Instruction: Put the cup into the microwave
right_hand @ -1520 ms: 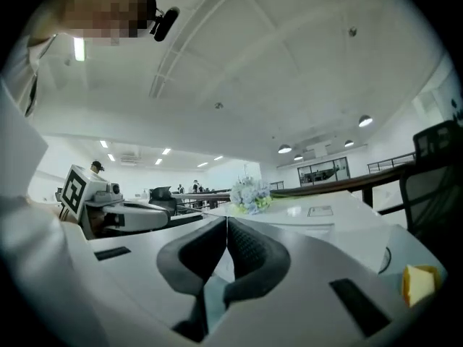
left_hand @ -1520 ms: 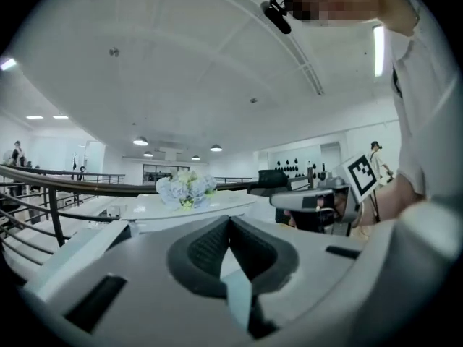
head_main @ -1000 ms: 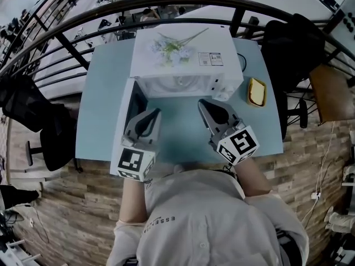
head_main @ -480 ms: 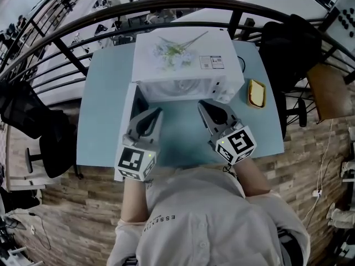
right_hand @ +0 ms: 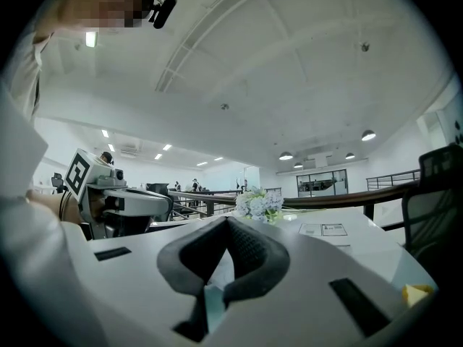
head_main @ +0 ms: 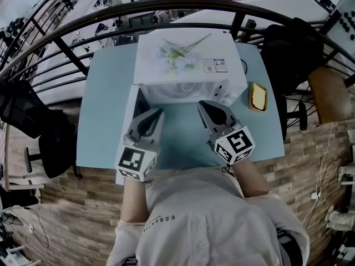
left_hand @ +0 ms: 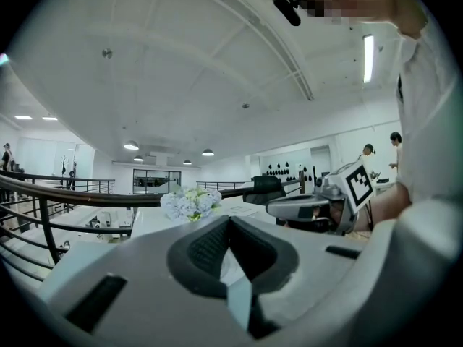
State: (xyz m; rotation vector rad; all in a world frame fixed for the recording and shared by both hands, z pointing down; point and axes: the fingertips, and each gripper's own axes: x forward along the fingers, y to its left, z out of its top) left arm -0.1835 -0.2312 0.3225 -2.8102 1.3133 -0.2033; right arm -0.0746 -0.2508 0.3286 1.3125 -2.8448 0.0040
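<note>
We hold the left gripper (head_main: 155,113) and right gripper (head_main: 204,105) at six o'clock of the microwave (head_main: 188,60), both claws pressed together and empty, its door (head_main: 128,108) open at nine o'clock, seemingly for loading, but no cup shows.

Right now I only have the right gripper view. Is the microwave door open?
Observer: Yes. In the head view the microwave has its door open, hinged on the left, with the left gripper right beside it.
Operator: Can you see the cup on the table?
Observer: No cup shows on the table in the head view. I cannot see far enough into the microwave to tell whether it is inside.
Operator: Is the left gripper holding it?
Observer: No. The left gripper view shows its jaws together with nothing between them.
</note>
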